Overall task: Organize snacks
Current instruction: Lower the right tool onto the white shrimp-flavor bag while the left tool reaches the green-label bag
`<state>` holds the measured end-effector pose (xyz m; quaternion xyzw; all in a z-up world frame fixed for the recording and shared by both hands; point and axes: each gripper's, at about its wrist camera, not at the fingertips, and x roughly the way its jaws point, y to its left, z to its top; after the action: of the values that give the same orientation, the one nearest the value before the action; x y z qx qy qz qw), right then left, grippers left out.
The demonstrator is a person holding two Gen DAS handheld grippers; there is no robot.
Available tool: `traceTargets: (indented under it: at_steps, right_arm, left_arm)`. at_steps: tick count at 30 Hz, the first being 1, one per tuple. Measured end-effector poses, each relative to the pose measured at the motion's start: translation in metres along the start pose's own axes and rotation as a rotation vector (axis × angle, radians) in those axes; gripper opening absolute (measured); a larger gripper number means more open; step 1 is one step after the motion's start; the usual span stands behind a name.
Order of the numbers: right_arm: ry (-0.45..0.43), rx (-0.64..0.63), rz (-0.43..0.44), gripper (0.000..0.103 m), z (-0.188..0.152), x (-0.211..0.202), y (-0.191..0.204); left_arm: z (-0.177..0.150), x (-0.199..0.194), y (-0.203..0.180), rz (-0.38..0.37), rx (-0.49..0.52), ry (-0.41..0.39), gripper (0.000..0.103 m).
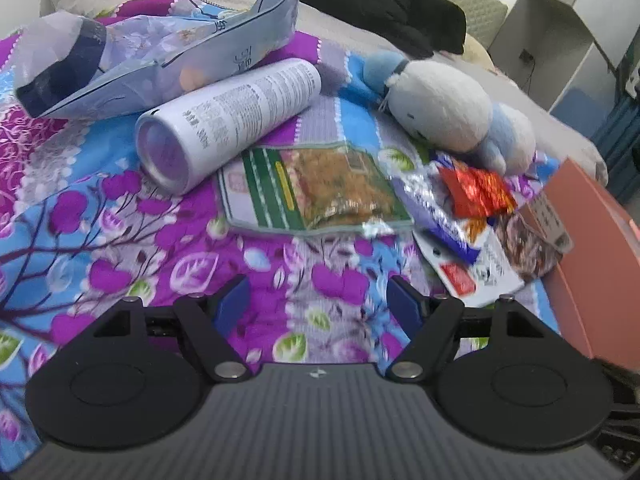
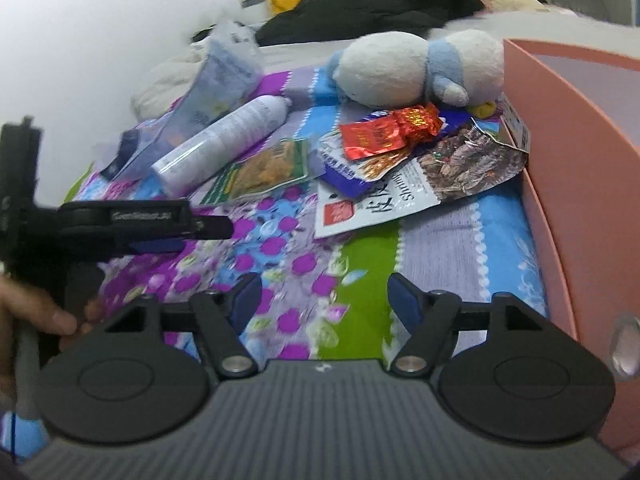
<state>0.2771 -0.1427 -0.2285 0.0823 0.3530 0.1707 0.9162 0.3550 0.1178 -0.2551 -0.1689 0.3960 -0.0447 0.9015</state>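
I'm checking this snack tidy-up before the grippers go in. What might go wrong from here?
1. The snack packets overlap: the red packet lies on the blue one and the white one, so one grab may drag others.
2. The plush toy rests against the pile and could get nudged or picked by mistake.
3. The white can lies on its side beside the green packet; a bump could roll it.

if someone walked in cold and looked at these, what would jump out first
Probably the loud purple and blue floral bedspread and the heap of snack packets on it, topped by a shiny red wrapper. Behind the heap lies a white and blue plush toy, with a white cylindrical can on its side to the left. A pink box stands at the right edge, and both hand-held grippers hover open and empty.
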Motion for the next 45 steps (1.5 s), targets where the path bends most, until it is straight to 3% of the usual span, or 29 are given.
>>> traceTargets:
  at_steps: [11, 15, 18, 21, 25, 28, 36, 45]
  right_arm:
    - [-0.018, 0.220, 0.024, 0.070, 0.017, 0.044, -0.018]
    - [-0.036, 0.255, 0.021, 0.069, 0.021, 0.051, -0.020]
    - [-0.044, 0.260, 0.000, 0.056, 0.023, 0.056, -0.020]
    - [-0.036, 0.278, -0.010, 0.032, 0.024, 0.060, -0.024]
    - [-0.027, 0.300, 0.017, 0.010, 0.024, 0.057, -0.028]
    - [-0.027, 0.285, 0.025, 0.007, 0.021, 0.051, -0.025]
    - [-0.009, 0.241, 0.025, 0.005, 0.015, 0.033, -0.022]
    - [0.006, 0.207, 0.027, 0.005, -0.003, 0.000, -0.015]
  left_arm:
    - [0.025, 0.024, 0.026, -0.073, -0.283, -0.072, 0.077]
    - [0.028, 0.028, 0.031, -0.069, -0.342, -0.092, 0.075]
    - [0.029, 0.029, 0.032, -0.038, -0.359, -0.107, 0.065]
    - [0.030, 0.032, 0.037, -0.012, -0.390, -0.122, 0.049]
    - [0.032, 0.032, 0.039, 0.035, -0.386, -0.122, 0.022]
    - [0.030, 0.028, 0.043, 0.038, -0.394, -0.121, 0.012]
    - [0.018, 0.013, 0.035, 0.022, -0.388, -0.117, 0.007]
    - [0.001, -0.030, 0.014, 0.012, -0.326, -0.123, 0.002]
